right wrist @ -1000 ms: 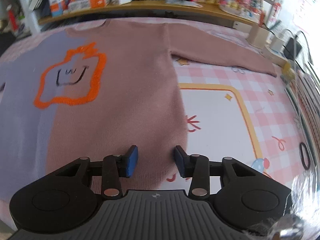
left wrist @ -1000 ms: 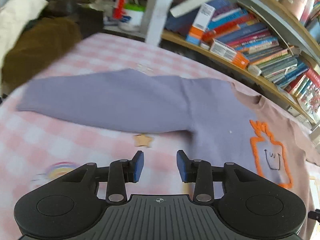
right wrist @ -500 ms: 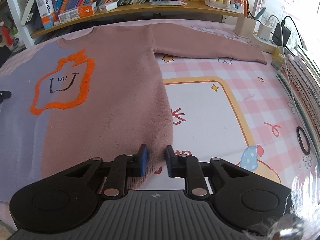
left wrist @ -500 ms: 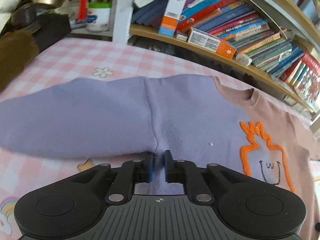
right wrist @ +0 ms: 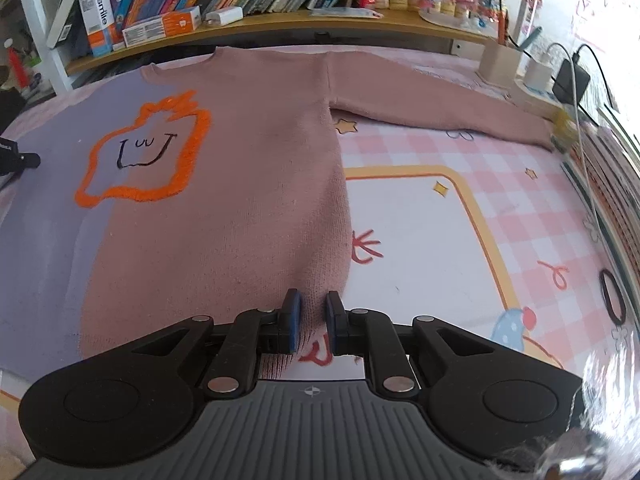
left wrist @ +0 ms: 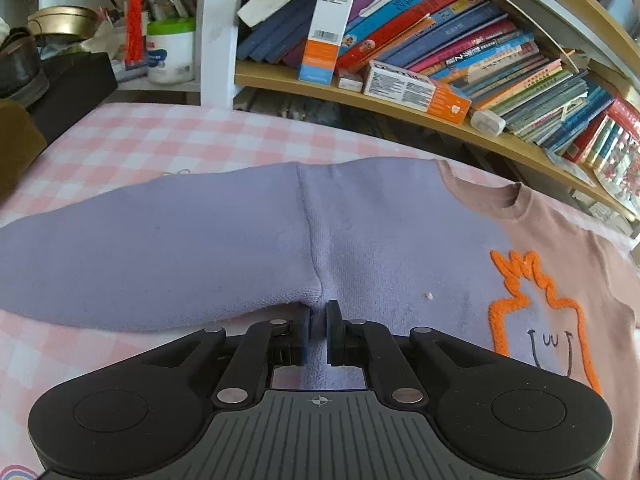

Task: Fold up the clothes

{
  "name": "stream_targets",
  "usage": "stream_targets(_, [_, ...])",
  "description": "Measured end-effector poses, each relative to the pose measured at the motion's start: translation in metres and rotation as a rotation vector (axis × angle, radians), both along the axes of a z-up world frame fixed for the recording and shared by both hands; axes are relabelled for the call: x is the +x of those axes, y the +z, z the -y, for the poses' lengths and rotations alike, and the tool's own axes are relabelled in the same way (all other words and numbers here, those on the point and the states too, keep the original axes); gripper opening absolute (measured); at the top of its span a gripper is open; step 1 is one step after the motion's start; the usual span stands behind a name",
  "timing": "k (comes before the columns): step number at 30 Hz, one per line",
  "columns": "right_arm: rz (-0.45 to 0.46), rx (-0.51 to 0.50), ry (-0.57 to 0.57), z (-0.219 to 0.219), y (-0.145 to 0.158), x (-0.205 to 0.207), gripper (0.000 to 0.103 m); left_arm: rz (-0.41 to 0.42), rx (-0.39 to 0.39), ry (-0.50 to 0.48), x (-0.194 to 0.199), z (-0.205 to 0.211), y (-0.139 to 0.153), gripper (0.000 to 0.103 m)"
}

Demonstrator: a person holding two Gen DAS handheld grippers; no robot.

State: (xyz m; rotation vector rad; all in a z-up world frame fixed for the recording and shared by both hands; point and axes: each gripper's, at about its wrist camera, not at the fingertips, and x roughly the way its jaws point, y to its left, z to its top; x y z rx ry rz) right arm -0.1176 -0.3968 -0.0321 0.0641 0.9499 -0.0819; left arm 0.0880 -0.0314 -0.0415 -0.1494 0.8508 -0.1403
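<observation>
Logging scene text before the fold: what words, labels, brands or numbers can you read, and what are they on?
"usmile": printed vertically on the white and orange box standing on the wooden shelf, right wrist view.
Book spines on that shelf: lettering too small and blurred to read.
Long white and orange carton: fine print, unreadable.
White plastic jar: label blurred.

Left gripper (left wrist: 318, 316) fingers (left wrist: 333, 320) (blue-padded) pinching sweater (left wrist: 360, 240) underarm

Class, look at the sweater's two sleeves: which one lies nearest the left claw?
The purple sleeve: the left claw has closed on the sweater right at its underarm. The pink sleeve stretches away on the far side, toward the desk clutter.
</observation>
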Motion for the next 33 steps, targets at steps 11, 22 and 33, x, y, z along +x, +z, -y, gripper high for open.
stream_targets(11, [0.021,0.045,-0.059,0.009,0.005,-0.009,0.017,0.0,-0.008,-0.046,-0.05,-0.011,0.016,0.014])
stream_targets(22, [0.007,0.158,-0.188,0.029,-0.003,-0.035,0.019,-0.08,-0.127,-0.051,-0.126,-0.023,0.003,0.031])
stream_targets(33, [0.036,0.177,-0.069,-0.003,-0.008,-0.035,0.001,-0.058,-0.049,-0.03,-0.111,-0.02,0.002,0.003])
